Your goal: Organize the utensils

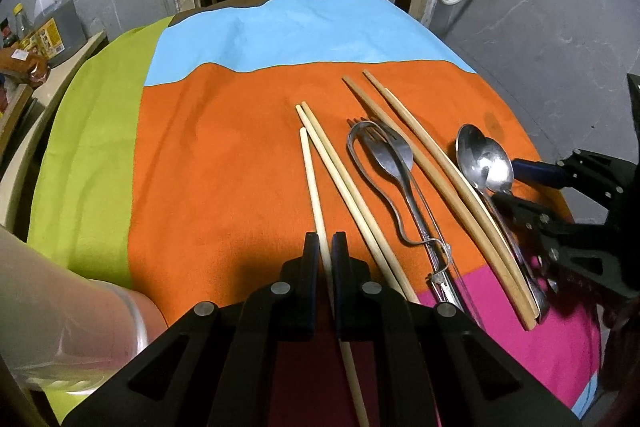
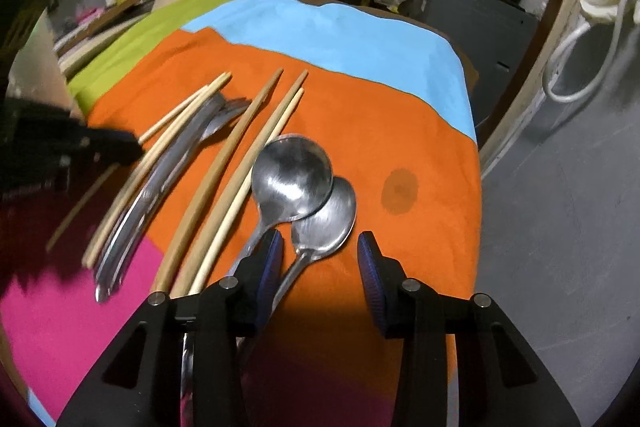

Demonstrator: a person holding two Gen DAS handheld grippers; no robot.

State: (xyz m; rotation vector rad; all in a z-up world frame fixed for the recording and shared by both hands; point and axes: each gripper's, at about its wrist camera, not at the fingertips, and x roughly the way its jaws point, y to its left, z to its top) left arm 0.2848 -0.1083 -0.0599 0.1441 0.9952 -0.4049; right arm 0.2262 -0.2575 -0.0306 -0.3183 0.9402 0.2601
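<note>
The table carries a cloth (image 1: 224, 155) in orange, blue, green and pink blocks. Your left gripper (image 1: 325, 247) is pinching one pale chopstick (image 1: 314, 187) near its middle. Your right gripper (image 2: 320, 251) stands spread, with the handle of the smaller spoon (image 2: 326, 215) between its fingers, perhaps not touching. The forks (image 1: 384, 151) lie between the chopstick pairs.

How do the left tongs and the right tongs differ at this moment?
The left tongs are shut on a pale chopstick; the right tongs stand open, gripping nothing. The left tongs work at the chopstick side of the cloth; the right tongs straddle the handle of the smaller spoon. Both are black with blue pads and point down at the utensils.
</note>
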